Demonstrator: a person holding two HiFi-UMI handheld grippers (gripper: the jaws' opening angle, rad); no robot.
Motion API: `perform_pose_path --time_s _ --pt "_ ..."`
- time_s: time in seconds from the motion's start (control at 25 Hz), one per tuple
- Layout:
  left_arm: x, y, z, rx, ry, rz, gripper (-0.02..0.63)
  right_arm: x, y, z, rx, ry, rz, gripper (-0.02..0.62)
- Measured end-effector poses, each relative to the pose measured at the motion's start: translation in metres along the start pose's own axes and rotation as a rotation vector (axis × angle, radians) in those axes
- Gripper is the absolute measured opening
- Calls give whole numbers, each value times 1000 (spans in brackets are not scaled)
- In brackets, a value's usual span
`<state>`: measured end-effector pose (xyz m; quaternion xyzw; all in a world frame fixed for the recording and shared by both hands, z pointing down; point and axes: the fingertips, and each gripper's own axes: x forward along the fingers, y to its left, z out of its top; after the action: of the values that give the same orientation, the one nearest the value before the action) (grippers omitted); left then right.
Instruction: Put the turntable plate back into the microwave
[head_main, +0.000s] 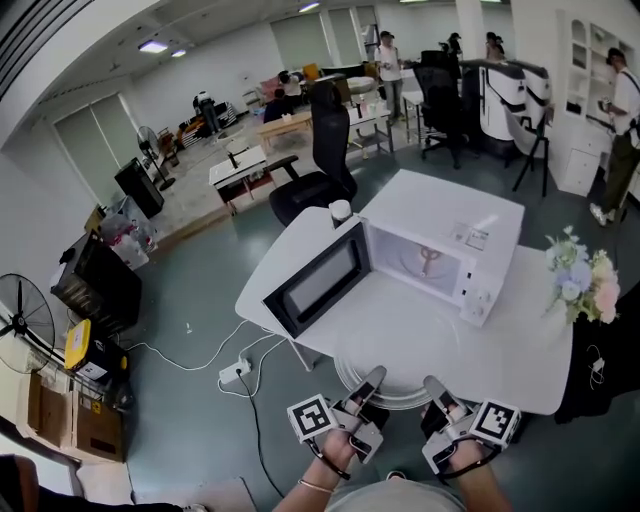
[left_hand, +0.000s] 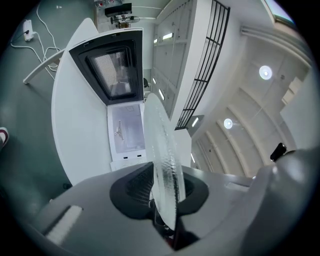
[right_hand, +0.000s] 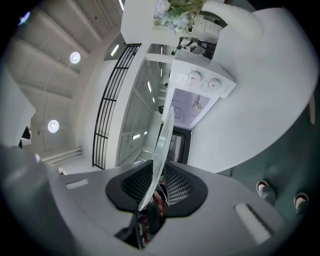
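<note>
A clear glass turntable plate (head_main: 392, 372) hangs level over the near edge of the white table (head_main: 520, 345), held by both grippers. My left gripper (head_main: 372, 381) is shut on its near left rim and my right gripper (head_main: 434, 386) on its near right rim. In the left gripper view the plate (left_hand: 164, 165) stands edge-on between the pads; the right gripper view shows the same plate (right_hand: 161, 152). Beyond it the white microwave (head_main: 440, 245) stands with its door (head_main: 318, 280) swung open to the left, and the roller hub (head_main: 428, 258) shows in the cavity.
A bunch of pale flowers (head_main: 580, 280) stands at the table's right end. A small white-capped bottle (head_main: 340, 211) sits behind the microwave door. A black office chair (head_main: 318, 165) is beyond the table. Cables and a power strip (head_main: 235, 372) lie on the floor at the left.
</note>
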<state>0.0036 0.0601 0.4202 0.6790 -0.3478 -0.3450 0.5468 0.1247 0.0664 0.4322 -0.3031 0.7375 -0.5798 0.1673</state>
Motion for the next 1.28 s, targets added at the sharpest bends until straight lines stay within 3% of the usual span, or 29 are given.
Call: perform_pose_path --time_s 0.56,1.08,1.28 --pt "75 29 80 -28 172 6 44 84 -10 44 47 -148 -86 77" --pt "128 59 116 -78 371 16 44 127 -26 66 103 -318 -190 77" --pt "139 73 124 -116 411 15 44 135 -37 69 98 -363 -250 77"
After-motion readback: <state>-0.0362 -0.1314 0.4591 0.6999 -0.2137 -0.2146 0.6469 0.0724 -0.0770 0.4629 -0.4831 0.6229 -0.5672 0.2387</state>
